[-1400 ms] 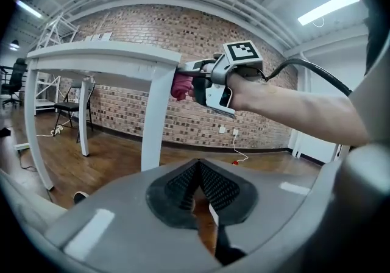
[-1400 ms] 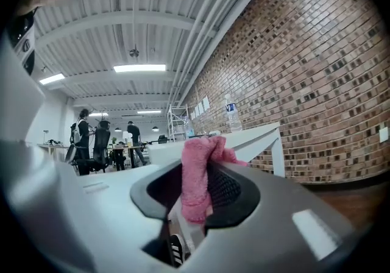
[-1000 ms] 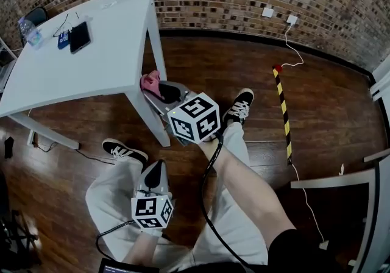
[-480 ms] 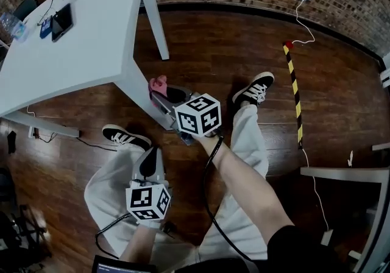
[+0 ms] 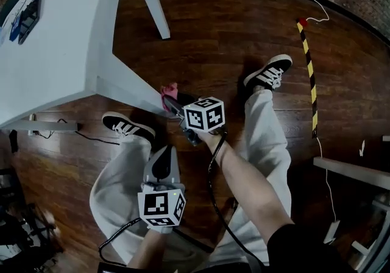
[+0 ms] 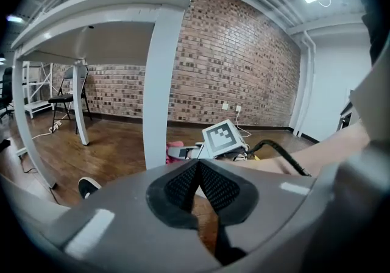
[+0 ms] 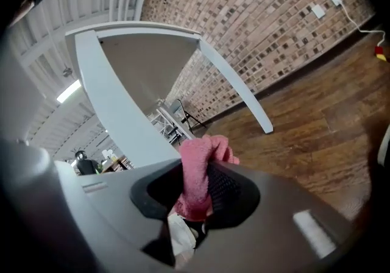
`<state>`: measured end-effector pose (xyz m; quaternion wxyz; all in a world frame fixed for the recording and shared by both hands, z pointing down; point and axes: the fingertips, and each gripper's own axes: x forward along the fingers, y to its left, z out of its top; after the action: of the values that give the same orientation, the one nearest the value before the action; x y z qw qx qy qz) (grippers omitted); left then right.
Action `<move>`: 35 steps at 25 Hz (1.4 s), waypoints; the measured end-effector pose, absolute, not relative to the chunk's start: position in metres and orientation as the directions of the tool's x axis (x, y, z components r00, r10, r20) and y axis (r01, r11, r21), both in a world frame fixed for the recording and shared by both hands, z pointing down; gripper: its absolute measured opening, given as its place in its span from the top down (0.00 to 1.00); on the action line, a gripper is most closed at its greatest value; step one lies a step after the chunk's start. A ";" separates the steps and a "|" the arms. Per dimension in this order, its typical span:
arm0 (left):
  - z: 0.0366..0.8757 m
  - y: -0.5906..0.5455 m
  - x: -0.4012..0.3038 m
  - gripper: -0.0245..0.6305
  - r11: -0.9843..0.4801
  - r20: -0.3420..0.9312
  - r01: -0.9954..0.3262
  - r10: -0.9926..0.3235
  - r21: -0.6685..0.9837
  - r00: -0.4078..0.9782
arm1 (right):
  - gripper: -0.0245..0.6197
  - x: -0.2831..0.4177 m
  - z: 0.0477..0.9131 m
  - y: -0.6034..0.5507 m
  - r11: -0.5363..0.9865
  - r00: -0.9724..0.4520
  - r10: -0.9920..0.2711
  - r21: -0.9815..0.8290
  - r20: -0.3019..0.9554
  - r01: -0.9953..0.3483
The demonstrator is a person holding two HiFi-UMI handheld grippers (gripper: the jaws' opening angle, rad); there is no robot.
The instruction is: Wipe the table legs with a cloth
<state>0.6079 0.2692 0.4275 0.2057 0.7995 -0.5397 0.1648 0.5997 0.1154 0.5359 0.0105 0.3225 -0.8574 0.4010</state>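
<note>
Clamping the pink cloth (image 7: 204,147), the right tool (image 7: 193,187) is likely needing flat, steady pressure along the near leg (image 7: 113,116), while the left tool (image 6: 198,174) is idling shut, empty.

Dim indoor light, heavy fisheye distortion, dark vignetting.

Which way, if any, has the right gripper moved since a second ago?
Yes: right gripper has slid down the near table leg towards its foot.

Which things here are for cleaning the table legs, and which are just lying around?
For the job: fluffy pink cloth, clamped in the right gripper; white square table leg.
Just lying about: yellow-and-black striped floor strip; dark flat phone.
</note>
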 end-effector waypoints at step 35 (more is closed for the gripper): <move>0.513 0.264 0.607 0.96 -0.193 0.669 -0.959 -0.688 0.206 0.282 | 0.81 0.568 0.786 0.177 -0.171 -0.819 -0.302 -0.872 0.489 -0.458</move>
<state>0.6067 0.2639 0.5134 0.3060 0.7397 -0.5567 0.2219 0.5683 0.1771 0.7857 0.0555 0.2961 -0.6414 0.7056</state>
